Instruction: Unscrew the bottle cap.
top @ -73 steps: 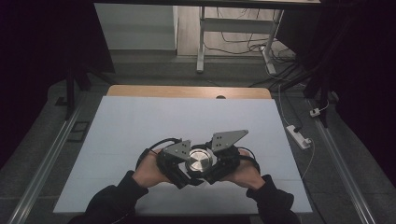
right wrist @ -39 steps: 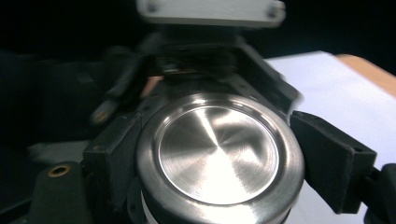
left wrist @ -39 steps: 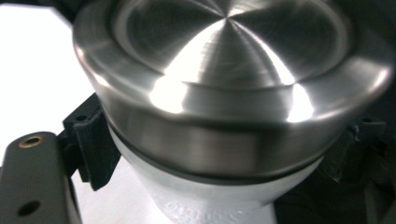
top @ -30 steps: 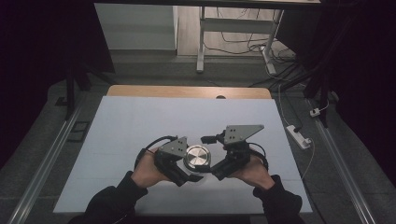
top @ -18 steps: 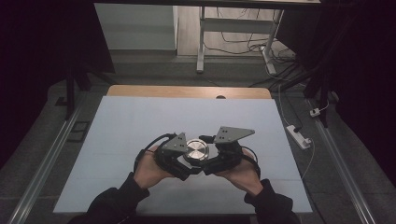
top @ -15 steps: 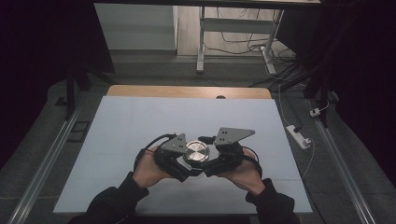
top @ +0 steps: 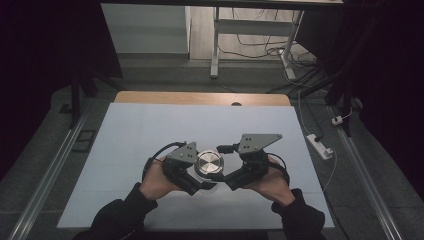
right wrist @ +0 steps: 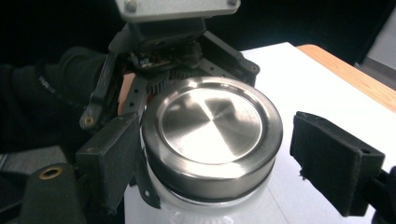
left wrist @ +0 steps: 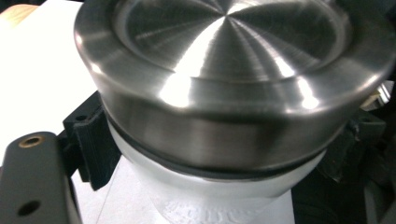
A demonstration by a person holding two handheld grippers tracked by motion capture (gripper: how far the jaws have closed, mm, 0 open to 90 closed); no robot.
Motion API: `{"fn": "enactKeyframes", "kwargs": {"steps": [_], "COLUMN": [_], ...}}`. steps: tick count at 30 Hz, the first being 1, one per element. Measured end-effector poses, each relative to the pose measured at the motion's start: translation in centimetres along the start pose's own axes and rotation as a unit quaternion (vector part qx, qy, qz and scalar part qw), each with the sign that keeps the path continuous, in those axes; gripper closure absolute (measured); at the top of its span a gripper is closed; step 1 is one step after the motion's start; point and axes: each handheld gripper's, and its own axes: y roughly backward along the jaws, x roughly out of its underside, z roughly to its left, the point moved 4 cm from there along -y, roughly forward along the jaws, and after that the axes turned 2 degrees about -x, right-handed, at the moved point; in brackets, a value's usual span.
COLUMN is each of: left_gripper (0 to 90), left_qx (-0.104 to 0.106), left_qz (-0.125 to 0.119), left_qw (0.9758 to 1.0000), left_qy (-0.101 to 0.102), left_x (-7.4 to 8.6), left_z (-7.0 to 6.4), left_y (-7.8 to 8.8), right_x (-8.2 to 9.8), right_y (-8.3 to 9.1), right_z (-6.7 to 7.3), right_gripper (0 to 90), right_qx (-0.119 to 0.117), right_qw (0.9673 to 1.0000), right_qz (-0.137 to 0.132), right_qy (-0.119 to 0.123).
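Between my two grippers, left gripper (top: 192, 176) clamps the jar (right wrist: 205, 205) body; right gripper (right wrist: 224, 154), swung back in, stands apart around the steel lid (right wrist: 212, 133), seemingly regripping to unscrew.

This is a lab or recording room rather than a home. A white-topped desk (top: 150, 135) with a wooden far edge stands on grey carpet between dark curtains. Metal floor rails (top: 45, 185) run along both sides. Loose cables (top: 260, 42) and a white power strip (top: 320, 146) lie beside metal furniture legs (top: 216, 42).
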Motion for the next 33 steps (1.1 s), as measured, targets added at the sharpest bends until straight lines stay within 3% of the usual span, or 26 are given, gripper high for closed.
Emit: {"fn": "enactKeyframes", "kwargs": {"steps": [4,7,11,16,21,27,33], "left_gripper": [15.4,15.4,15.4,15.4,15.4,15.4,15.4], "left_qx": [-0.013,-0.012,-0.011,-0.005,0.002,0.029,0.069], "left_qz": [0.017,0.019,0.014,0.017,0.013,0.002,-0.008], "left_qw": [0.9997,0.9997,0.9998,0.9998,0.9999,0.9995,0.9973], "left_qy": [-0.008,-0.01,-0.005,-0.007,-0.004,-0.011,-0.023], "left_x": [-0.2,-0.2,-0.3,0.2,0.3,0.5,0.8], "left_z": [-0.3,-0.5,-0.4,0.0,0.1,0.2,0.1], "left_y": [-0.2,-0.4,-0.3,-0.5,-0.5,-0.5,-0.4], "right_x": [-0.2,-0.3,-0.3,0.0,0.2,0.2,0.4], "right_y": [-0.5,-0.9,-0.8,-1.3,-1.4,-1.3,-1.3], "right_z": [0.6,1.0,1.0,0.9,0.6,0.5,0.7], "right_gripper": [18.0,18.8,19.3,19.5,19.6,19.6,19.6], "right_qx": [0.017,0.036,0.042,0.052,0.041,0.02,-0.01], "right_qw": [0.9997,0.9991,0.9989,0.9984,0.999,0.9997,0.9999], "right_qz": [0.013,0.023,0.018,0.021,0.01,0.002,0.0], "right_qy": [-0.012,-0.002,-0.012,-0.005,-0.012,-0.011,0.005]}}
